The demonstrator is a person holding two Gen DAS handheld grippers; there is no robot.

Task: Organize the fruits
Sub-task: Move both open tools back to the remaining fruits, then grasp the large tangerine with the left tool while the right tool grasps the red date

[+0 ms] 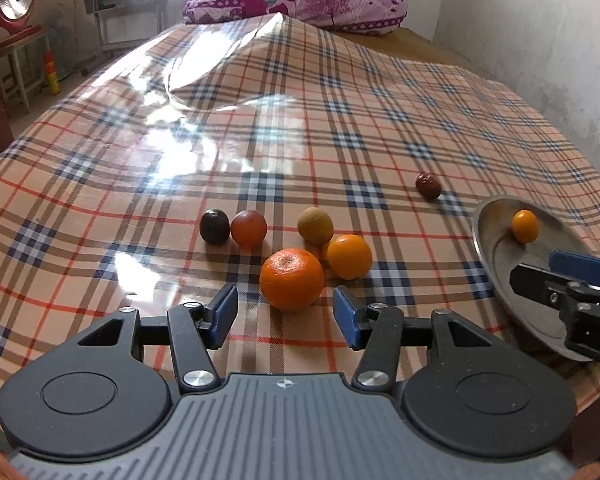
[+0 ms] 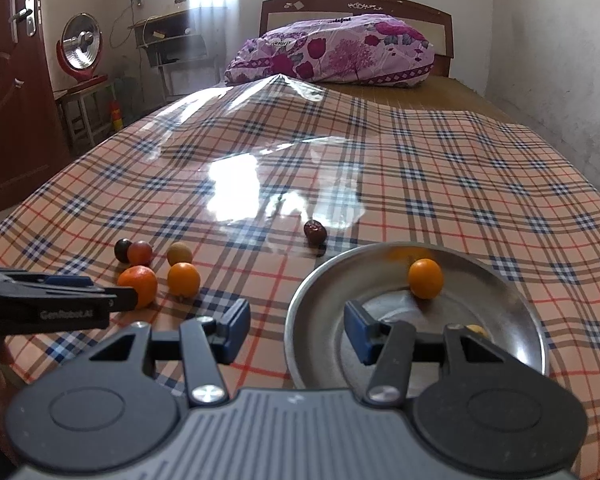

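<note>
— how far along?
— early: one kumquat sits in the plate; six fruits wait on the cloth.
— grippers?
— my left gripper and right gripper gape wide, empty — the orange lies just ahead of the left.

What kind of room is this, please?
Most likely a bedroom at home: a wooden headboard with a floral bedding bundle, a plaid cloth over the bed, a heater.

Left gripper: blue pads spread wide, empty.
Large round orange mandarin: just ahead, between the pads' tips.
Smaller smooth orange fruit: ahead-right, beside it.
Round metal plate: far right, holding one small orange fruit.
</note>
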